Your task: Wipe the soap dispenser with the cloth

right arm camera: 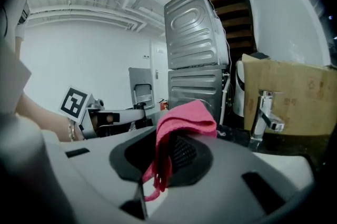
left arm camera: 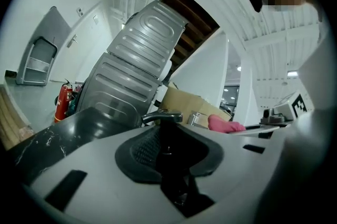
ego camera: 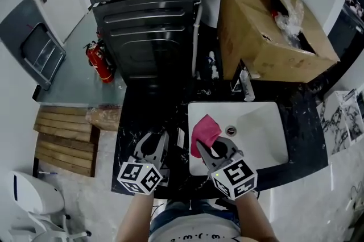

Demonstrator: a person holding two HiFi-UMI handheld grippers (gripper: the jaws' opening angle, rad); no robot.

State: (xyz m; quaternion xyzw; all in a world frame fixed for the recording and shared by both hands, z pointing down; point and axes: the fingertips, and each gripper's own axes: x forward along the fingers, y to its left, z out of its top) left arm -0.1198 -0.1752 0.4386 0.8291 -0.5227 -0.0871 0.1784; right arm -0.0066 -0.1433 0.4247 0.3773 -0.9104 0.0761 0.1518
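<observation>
My left gripper (left arm camera: 166, 146) is shut on a dark soap dispenser (left arm camera: 162, 118) that stands upright between the jaws, its chrome pump spout showing above them. In the head view this gripper (ego camera: 152, 141) is over the black counter left of the sink, and the bottle itself is hard to make out there. A pink cloth (right arm camera: 184, 115) is folded over the jaws of my right gripper (right arm camera: 171, 152), which is shut on it. From above, the cloth (ego camera: 205, 128) and right gripper (ego camera: 219, 143) are over the sink's left edge, a short way right of the left gripper.
A white sink (ego camera: 264, 133) is set in the black marble counter (ego camera: 133, 121); its chrome tap (right arm camera: 265, 112) is behind it. A large cardboard box (ego camera: 267, 30) stands at the back right. Grey stacked appliances (ego camera: 145, 19), a fire extinguisher (ego camera: 101, 62) and a wooden pallet (ego camera: 62, 136) are to the left.
</observation>
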